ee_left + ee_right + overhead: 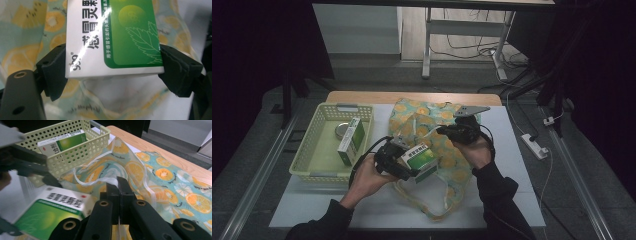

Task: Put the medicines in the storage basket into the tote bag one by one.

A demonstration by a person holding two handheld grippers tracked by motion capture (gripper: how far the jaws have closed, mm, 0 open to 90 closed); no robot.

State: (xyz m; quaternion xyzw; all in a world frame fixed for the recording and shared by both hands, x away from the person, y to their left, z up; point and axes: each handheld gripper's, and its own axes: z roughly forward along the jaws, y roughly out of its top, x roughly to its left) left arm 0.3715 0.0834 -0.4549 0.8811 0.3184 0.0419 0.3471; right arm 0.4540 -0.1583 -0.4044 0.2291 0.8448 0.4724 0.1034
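A green and white medicine box [422, 157] [112, 35] is clamped between the jaws of my left gripper [411, 163] [113, 73], held just above a fruit-print fabric bag [437, 122] [27, 50]. My right gripper [443, 131] [117, 186] is shut on the bag's pale strap at its rim and holds that edge up. In the right gripper view the box [53, 211] sits blurred at lower left, beside the bag [160, 170]. A second green and white box [352, 140] [62, 143] lies in the pale yellow basket [312, 145] [80, 155].
The basket stands at the table's left and also holds a round tin [343, 130]. A white mat [512, 165] covers the wooden tabletop [412, 96]. A power strip [534, 145] lies on the floor to the right.
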